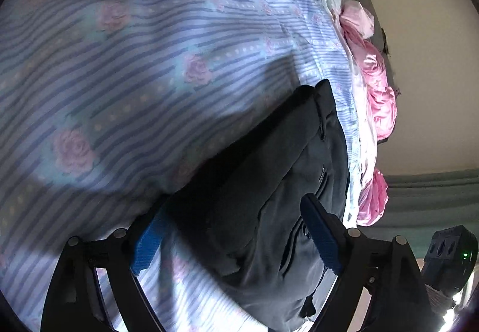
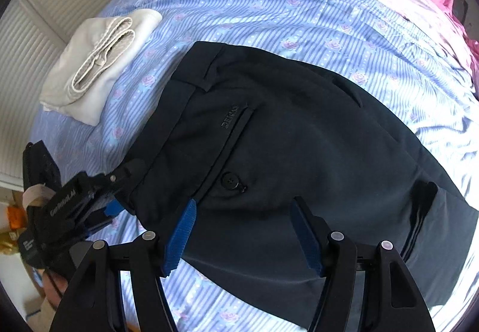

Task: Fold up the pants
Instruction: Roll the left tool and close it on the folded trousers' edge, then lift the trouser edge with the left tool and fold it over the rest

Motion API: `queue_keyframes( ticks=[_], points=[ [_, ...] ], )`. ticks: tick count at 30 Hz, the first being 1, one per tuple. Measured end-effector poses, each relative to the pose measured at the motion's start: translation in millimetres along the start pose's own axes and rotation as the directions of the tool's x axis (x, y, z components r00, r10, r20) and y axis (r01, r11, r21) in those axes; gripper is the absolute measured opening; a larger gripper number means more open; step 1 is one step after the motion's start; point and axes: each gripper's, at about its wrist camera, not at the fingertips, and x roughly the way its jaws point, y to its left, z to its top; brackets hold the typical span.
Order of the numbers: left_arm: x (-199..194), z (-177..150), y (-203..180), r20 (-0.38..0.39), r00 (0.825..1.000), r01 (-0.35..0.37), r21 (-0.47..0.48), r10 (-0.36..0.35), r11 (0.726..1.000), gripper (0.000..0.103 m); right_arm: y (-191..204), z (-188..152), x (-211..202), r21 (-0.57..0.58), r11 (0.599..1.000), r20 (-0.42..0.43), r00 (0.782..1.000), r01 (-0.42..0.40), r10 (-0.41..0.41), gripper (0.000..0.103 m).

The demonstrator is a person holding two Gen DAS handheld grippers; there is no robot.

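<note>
both sets of blue fingers [image 2: 181, 237] stand apart, gripping nothing — the right gripper [image 2: 244, 234] hovers over the dark pants [image 2: 284, 146] on the striped bedsheet [image 2: 269, 17], the left gripper [image 1: 236, 234] near their waistband edge. pinching one layer only could drag the fold crooked.
</note>
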Motion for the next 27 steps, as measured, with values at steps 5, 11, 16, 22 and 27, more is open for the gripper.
queue_keyframes(
  ticks=[5, 11, 16, 22, 27],
  points=[
    [4, 8, -9, -0.013, 0.998, 0.063, 0.035, -0.062, 0.997, 0.061, -6, -2, 0, 0.028, 1.0, 0.0, 1.0, -0.003, 0.003, 0.066],
    [20, 21, 11, -0.029, 0.984, 0.17, -0.125, -0.175, 0.978, 0.065, -7, -4, -2, 0.028, 1.0, 0.008, 1.0, 0.003, -0.003, 0.066],
    [21, 17, -7, -0.05, 0.993, 0.104, -0.022, -0.105, 0.994, 0.064, -5, -6, -3, 0.036, 0.999, 0.009, 1.0, -0.004, 0.004, 0.066],
    [-2, 13, -21, -0.054, 0.994, 0.09, -0.006, -0.09, 0.996, 0.02, -7, -14, -16, 0.004, 1.0, 0.04, 0.999, 0.005, -0.005, 0.066],
    [-32, -5, -103, 0.011, 1.0, -0.029, 0.237, 0.027, 0.971, 0.016, -25, -20, -36, 0.028, 1.0, 0.074, 0.997, -0.009, 0.007, 0.066]
  ],
)
